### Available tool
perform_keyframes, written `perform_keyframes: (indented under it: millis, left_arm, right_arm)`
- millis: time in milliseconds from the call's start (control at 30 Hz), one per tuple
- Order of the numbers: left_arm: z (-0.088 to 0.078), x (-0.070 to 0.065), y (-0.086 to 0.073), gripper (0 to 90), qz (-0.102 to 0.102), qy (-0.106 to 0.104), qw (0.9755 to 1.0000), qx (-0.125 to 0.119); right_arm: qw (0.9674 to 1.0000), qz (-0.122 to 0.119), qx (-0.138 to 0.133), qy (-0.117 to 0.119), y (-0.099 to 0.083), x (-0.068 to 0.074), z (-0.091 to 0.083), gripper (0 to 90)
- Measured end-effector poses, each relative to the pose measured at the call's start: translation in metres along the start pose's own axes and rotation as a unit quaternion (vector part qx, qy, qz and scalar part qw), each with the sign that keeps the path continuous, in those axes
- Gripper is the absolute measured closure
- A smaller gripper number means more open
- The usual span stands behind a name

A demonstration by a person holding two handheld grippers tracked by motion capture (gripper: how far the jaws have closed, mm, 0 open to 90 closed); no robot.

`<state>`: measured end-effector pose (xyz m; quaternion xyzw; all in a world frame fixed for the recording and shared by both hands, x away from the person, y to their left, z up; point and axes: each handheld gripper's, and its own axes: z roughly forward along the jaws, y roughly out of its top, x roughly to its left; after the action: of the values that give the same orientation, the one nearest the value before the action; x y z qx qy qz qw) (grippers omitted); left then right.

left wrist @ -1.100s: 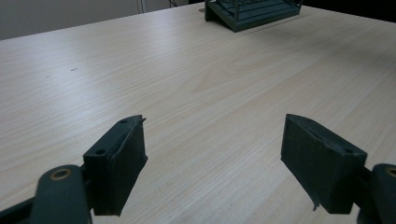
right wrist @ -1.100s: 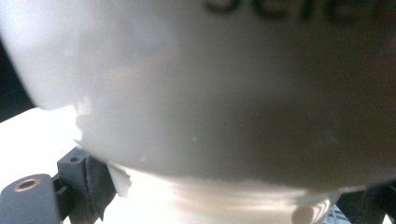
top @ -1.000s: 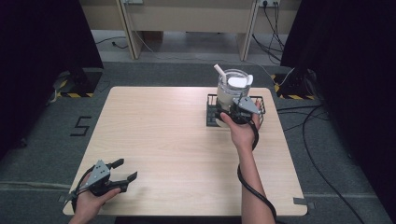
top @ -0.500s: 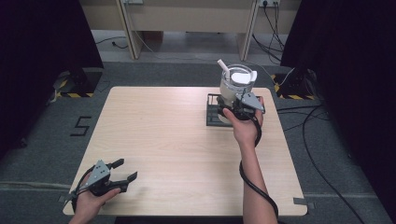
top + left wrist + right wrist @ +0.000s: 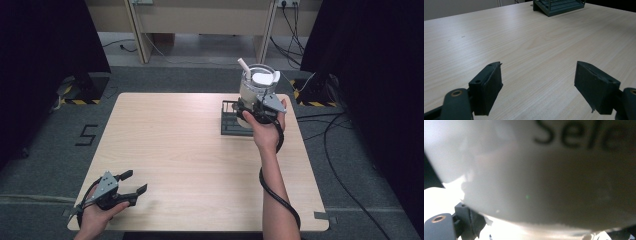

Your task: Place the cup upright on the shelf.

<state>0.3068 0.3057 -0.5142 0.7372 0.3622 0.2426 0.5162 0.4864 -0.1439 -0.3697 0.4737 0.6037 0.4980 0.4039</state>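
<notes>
Jug (image 5: 257, 85) lifted higher off rack (image 5: 231, 122), clear, white-lidded, black lettering, gripped by right gripper (image 5: 256, 111)

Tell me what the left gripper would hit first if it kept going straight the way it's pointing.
Probably the dark metal wire rack at the far side of the light wooden table; the left gripper, fingers open, has bare tabletop until then.

My setup: light wood table (image 5: 190, 145) on grey carpet floor (image 5: 45, 165). Black curtains (image 5: 45, 40) both sides, pale desk legs (image 5: 140, 25) at back, cables (image 5: 340, 130) snaking right, hazard tape (image 5: 75, 101) strips, "5" marker (image 5: 86, 135) on floor.
</notes>
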Motion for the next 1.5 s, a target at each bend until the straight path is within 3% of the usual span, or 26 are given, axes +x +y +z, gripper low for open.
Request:
perform_keyframes:
  millis: [833,1500]
  left_arm:
    - [0.0,0.002,-0.001,21.6,-0.005,0.001,1.0,0.0]
    - [-0.001,0.004,-0.002,21.7,-0.01,0.005,0.9999,-0.001]
  right_arm:
    - [0.9995,-0.002,0.014,-0.027,0.015,-0.019,0.027,10.8]
    - [0.9983,0.011,0.041,-0.038,0.005,-0.028,0.062,10.8]
